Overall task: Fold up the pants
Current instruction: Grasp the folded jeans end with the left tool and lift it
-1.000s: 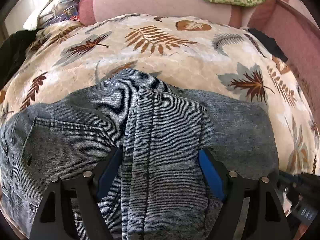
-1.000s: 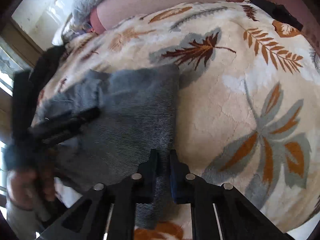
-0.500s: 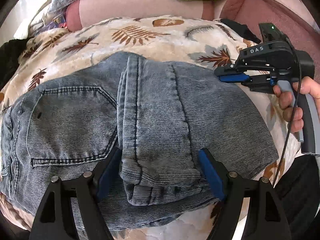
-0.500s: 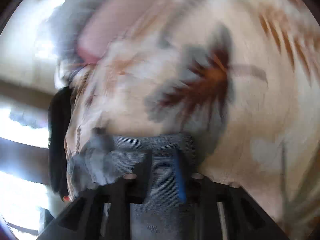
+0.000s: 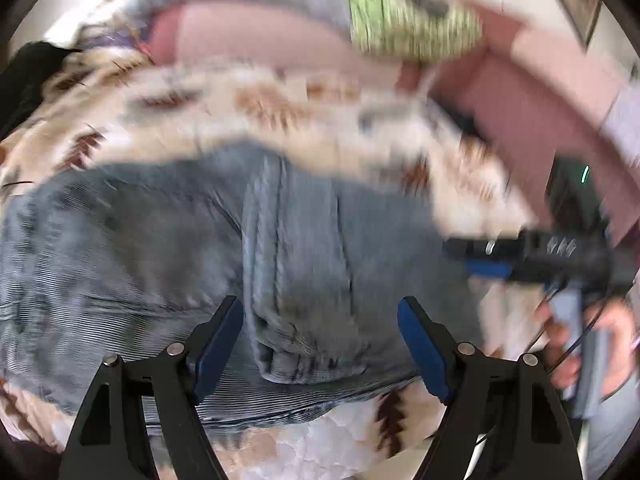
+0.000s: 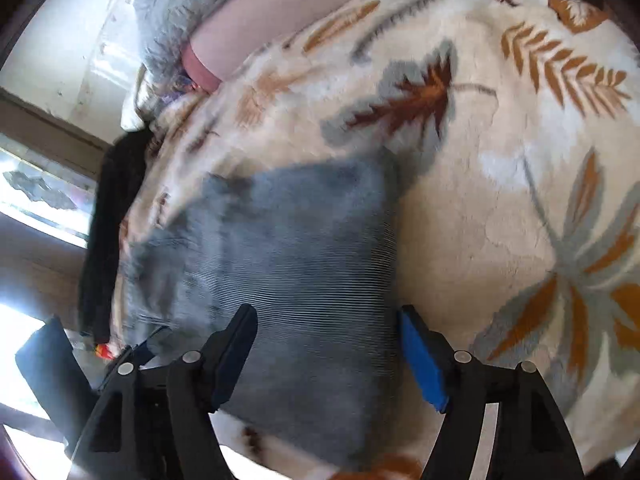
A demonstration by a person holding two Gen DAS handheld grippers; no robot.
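Note:
The blue denim pants (image 5: 168,248) lie folded on a leaf-patterned blanket (image 5: 280,112), with a folded leg end (image 5: 304,336) on top near me. My left gripper (image 5: 320,344) is open, its blue pads either side of that leg end, holding nothing. My right gripper (image 6: 326,352) is open over the right edge of the folded pants (image 6: 288,256), holding nothing. The right gripper also shows in the left wrist view (image 5: 480,258), held by a hand at the pants' right side. The left wrist view is blurred.
The blanket (image 6: 500,200) covers a pink sofa (image 5: 540,112). A green patterned cloth (image 5: 408,28) and a grey cushion (image 6: 192,8) lie along the back. A dark garment (image 6: 108,224) hangs at the left edge by a window.
My right gripper has opened and let go of the pants' edge. My left gripper has drawn back a little from the folded leg end and stays open.

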